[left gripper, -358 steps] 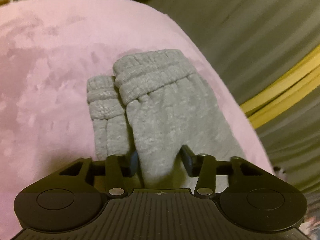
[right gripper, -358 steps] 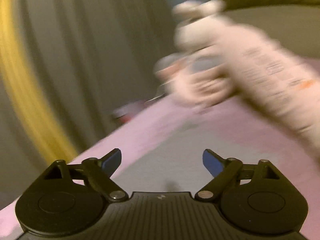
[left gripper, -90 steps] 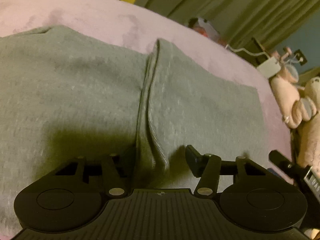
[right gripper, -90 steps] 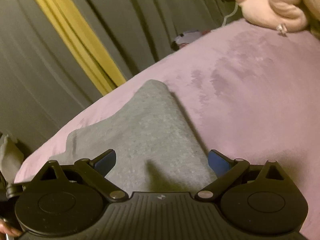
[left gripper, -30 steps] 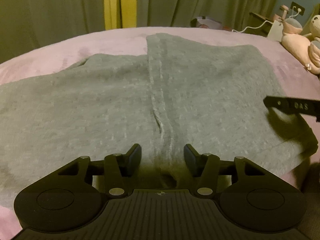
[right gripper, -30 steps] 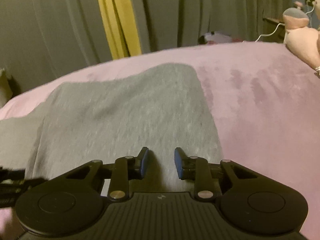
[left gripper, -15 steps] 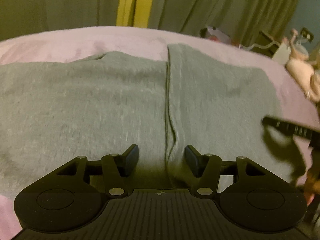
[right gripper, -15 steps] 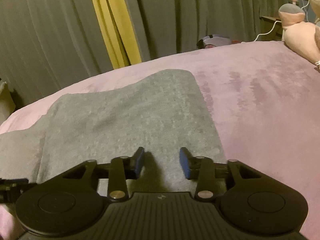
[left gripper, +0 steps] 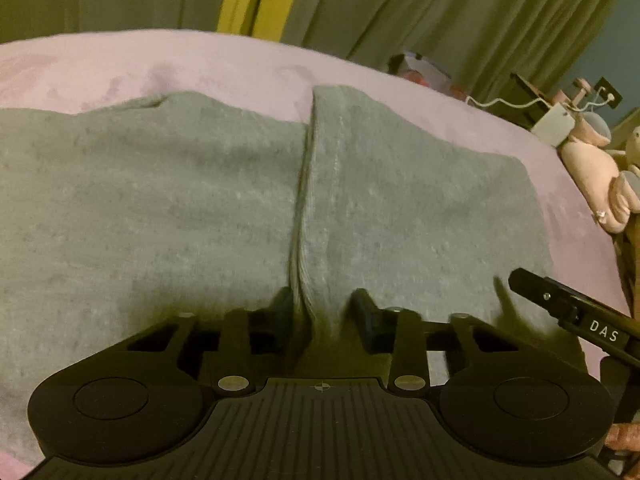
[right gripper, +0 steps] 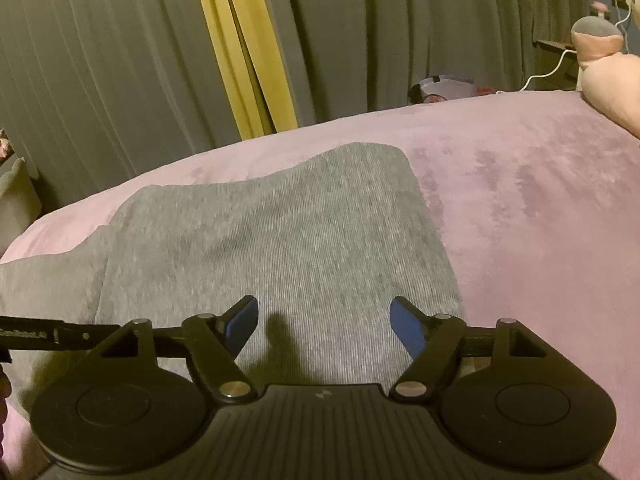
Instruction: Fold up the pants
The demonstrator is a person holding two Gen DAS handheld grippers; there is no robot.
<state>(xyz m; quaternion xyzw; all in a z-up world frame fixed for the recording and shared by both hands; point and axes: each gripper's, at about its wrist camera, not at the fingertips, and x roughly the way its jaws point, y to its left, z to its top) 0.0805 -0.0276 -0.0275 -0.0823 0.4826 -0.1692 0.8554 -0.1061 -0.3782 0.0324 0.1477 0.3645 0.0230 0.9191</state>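
Pink plush bed cover (left gripper: 240,64), velvety nap brushed into darker and lighter streaks, filling most of both views. Behind it, heavy grey-green curtains (right gripper: 400,32) in long vertical pleats, split by a narrow yellow curtain strip (right gripper: 244,52). Spread flat across the cover, grey pants (left gripper: 160,220) of soft knit with a fine heathered, slightly ribbed weave; broad rounded panels, one raised seam ridge (left gripper: 304,200) running down the middle toward the left wrist camera, far corner rounded off in the right wrist view (right gripper: 360,160). At the far right edge of the bed, pale pink stuffed toy (left gripper: 596,172), smooth and bulbous, with a white cable (left gripper: 504,102) snaking nearby. Further back, a small white and red object (right gripper: 444,90), too blurred to name.

Left gripper (left gripper: 322,312), black plastic with ribbed housing and round hubs, low against the cloth, jaws narrowed partway around the seam ridge, fabric bunched up between them; firm pinch or loose straddle, cannot tell. Right gripper (right gripper: 322,324), same black build with blue pads (right gripper: 408,328), jaws spread wide, nothing held, hovering just over the near edge of the grey knit with its shadow falling on the cloth. Slim black finger of the right gripper also visible at the right side of the left wrist view, lettered "DAS".
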